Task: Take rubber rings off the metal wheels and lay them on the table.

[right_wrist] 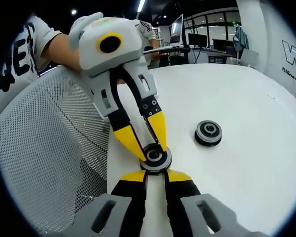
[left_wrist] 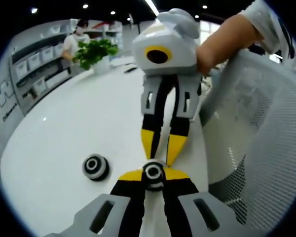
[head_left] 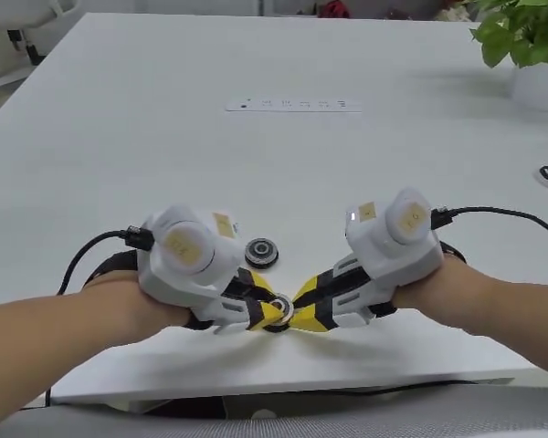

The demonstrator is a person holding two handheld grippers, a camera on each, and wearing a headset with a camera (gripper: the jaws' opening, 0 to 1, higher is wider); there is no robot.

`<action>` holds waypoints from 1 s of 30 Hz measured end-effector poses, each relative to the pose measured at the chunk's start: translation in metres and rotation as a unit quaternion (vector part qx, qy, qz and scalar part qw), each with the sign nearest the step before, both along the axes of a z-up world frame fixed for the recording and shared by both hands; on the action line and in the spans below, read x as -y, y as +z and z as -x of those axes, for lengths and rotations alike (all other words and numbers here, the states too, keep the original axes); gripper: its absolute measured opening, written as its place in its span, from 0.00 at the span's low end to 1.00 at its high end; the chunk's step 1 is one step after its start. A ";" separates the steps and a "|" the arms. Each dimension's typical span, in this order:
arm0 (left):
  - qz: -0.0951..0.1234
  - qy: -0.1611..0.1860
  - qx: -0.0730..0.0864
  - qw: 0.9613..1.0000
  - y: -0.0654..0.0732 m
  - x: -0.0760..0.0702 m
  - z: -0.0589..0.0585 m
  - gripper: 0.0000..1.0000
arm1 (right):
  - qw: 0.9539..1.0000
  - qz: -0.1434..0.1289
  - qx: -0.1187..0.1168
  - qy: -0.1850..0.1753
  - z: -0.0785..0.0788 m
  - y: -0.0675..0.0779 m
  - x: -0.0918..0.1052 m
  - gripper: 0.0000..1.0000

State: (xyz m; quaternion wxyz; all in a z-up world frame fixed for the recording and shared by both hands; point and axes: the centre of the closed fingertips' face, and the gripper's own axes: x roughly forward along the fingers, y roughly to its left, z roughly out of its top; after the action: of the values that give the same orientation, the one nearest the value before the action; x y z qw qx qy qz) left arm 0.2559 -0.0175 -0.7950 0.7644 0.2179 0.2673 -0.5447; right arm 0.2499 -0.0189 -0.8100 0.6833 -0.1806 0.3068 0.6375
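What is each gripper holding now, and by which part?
The left gripper holds the small wheel by its outer rim, between its yellow tips. The right gripper touches the wheel's edge; whether it grips cannot be told.

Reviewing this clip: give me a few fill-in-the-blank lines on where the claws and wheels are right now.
1. The left claw and the right claw meet at one ___.
2. Behind them, ___ other wheel lies free on the table.
3. At the table's far right stands a potted ___.
Missing words: wheel; one; plant.
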 end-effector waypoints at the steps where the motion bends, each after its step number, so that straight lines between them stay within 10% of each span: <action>1: 0.001 0.002 -0.001 1.000 0.000 0.000 0.000 0.13 | 1.000 -0.001 -0.001 -0.001 0.000 0.000 0.000 0.11; 30: -0.004 0.012 -0.001 1.000 -0.001 -0.001 -0.001 0.13 | 1.000 0.003 -0.021 -0.022 0.000 -0.002 0.002 0.02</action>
State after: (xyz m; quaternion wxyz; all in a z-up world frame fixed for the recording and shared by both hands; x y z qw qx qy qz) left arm 0.2570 -0.0163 -0.7959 0.7698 0.2171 0.2731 -0.5345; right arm 0.2497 -0.0205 -0.8121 0.6897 -0.1622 0.3271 0.6253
